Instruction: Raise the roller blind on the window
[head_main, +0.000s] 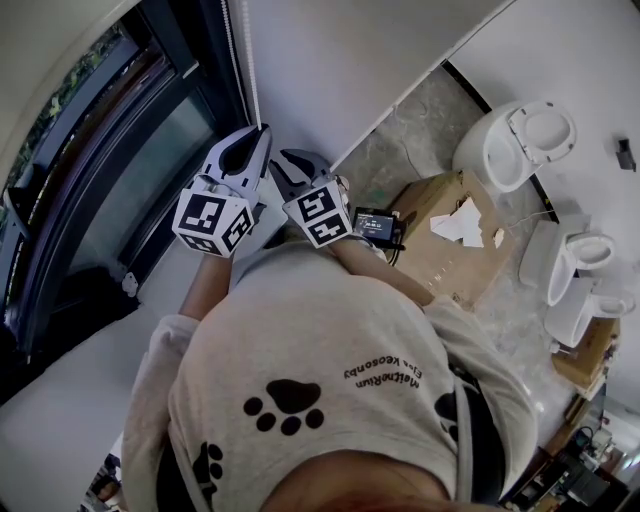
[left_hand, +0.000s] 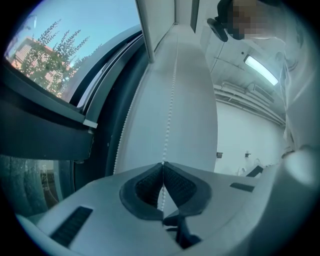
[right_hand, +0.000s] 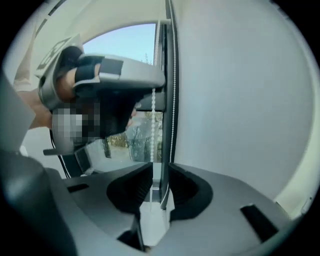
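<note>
Two grippers: left gripper (left_hand: 163, 165) pinches bead chain (left_hand: 172, 90), right gripper (right_hand: 160, 171) gapes.

Daylight came through the window (left_hand: 47, 57), and the ceiling strip light (left_hand: 260, 70) glared. Both gripper views had fisheye bending, dark corners and a soft foreground.

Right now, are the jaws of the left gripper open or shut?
Shut. The left gripper has its jaws together, with the bead chain pinched between them.
</note>
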